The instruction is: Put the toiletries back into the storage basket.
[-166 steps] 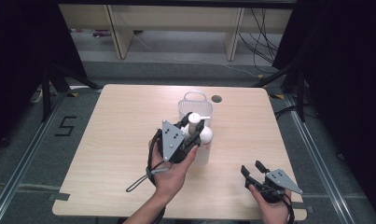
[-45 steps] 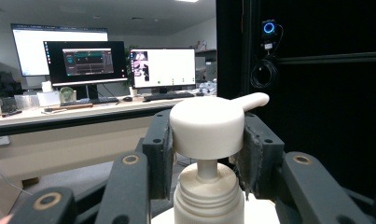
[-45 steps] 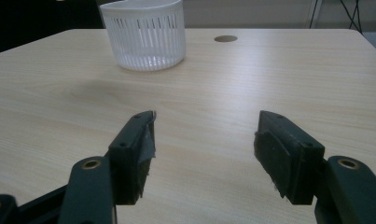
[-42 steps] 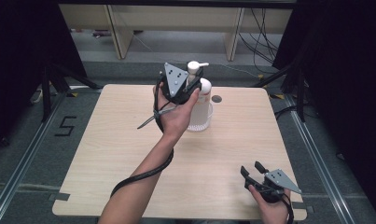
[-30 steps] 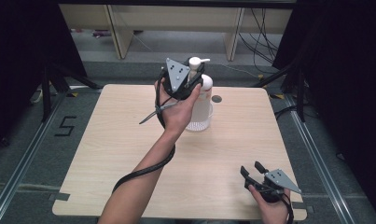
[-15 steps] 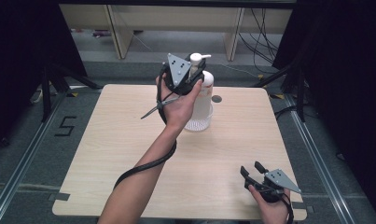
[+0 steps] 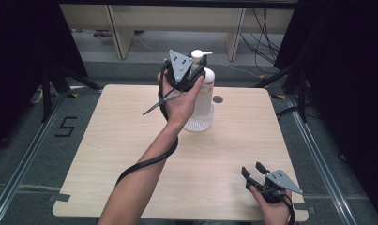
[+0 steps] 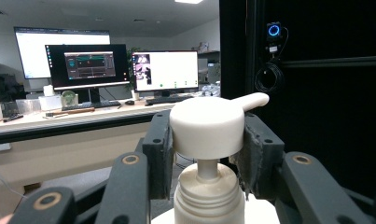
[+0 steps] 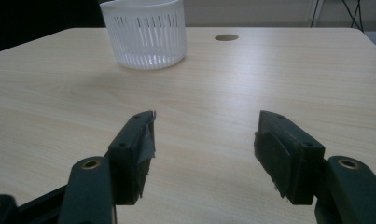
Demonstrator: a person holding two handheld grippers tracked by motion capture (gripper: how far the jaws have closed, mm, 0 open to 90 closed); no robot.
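Since five and a half seconds ago we have carried the left claw (image 7: 196, 65) from the middle of the worktop (image 7: 107, 140) up and toward the far side, and the pump bottle (image 7: 204, 91) has gone with it; over the last second it has crept slightly rightward; the right claw (image 7: 254, 171) has stayed put at the near right corner. We see the left claw clamped on the bottle's white pump head (image 8: 206, 127), one pad on each side of it, the spout pointing away to the right in the left gripper view; the bottle hangs below the claw, its lower end in or just above the white slotted basket (image 7: 197, 123) at the far middle of the worktop, we cannot tell which; the right claw (image 9: 202, 140) rests low over bare wood with its jaws wide apart, holding nothing; the basket (image 9: 146, 35) stands well apart from it, with a small dark round hole (image 9: 226, 37) in the worktop farther right.
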